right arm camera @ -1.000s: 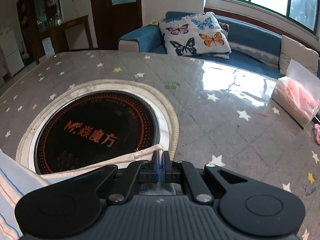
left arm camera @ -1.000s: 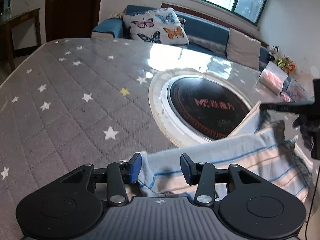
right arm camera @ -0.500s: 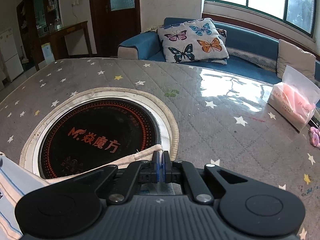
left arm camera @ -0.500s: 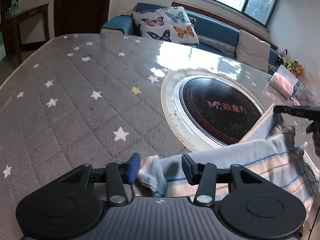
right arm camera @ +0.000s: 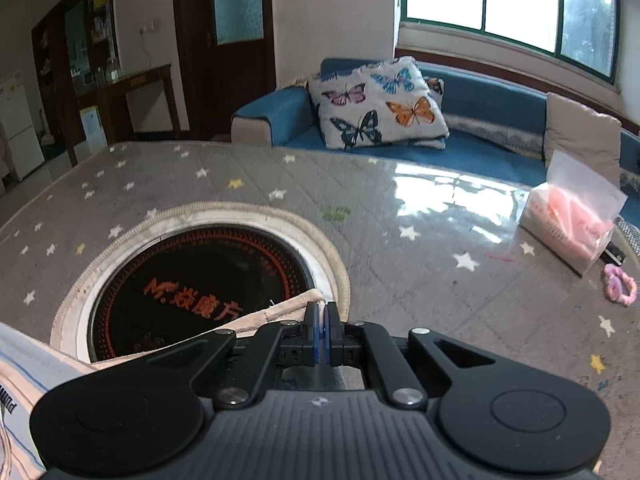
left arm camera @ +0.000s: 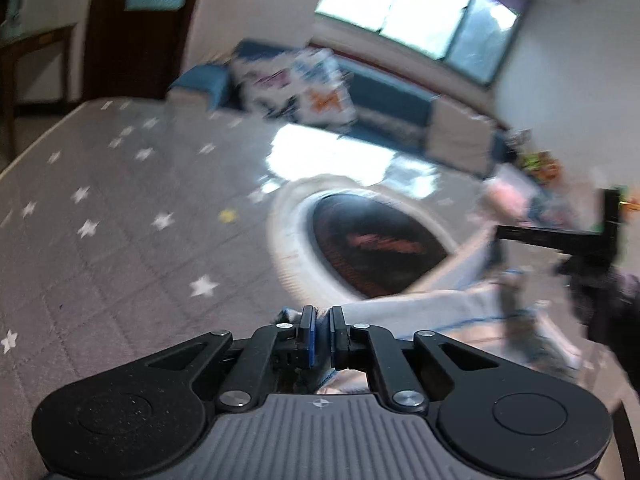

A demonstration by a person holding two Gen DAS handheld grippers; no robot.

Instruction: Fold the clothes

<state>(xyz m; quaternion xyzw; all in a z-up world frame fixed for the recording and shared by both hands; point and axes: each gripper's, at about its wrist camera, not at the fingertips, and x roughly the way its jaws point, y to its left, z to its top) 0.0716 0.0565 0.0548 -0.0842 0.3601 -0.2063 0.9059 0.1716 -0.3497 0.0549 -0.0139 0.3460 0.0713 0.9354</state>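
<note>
Left claw (left arm camera: 322,320) is clamped on a corner of the striped cloth (left arm camera: 432,312), a sliver of fabric pinched between its blue pads. Right claw (right arm camera: 321,320) grips another corner of the same cloth (right arm camera: 276,312), its jaws pressed together on the cream hem. The cloth, pale with thin blue stripes, stretches between the two claws at the near edge of the tabletop (right arm camera: 400,272), with its hem crossing the front of the round black burner (right arm camera: 200,276) set into the grey star-patterned cover. In the left view, which is blurred, the right claw (left arm camera: 500,234) shows from the side at the far end of the cloth. A tissue pack (right arm camera: 572,220) and a pink hair tie (right arm camera: 620,284) lie well apart on the right side of the tabletop. Behind stands a blue sofa (right arm camera: 480,96) with a butterfly pillow (right arm camera: 380,104).
</note>
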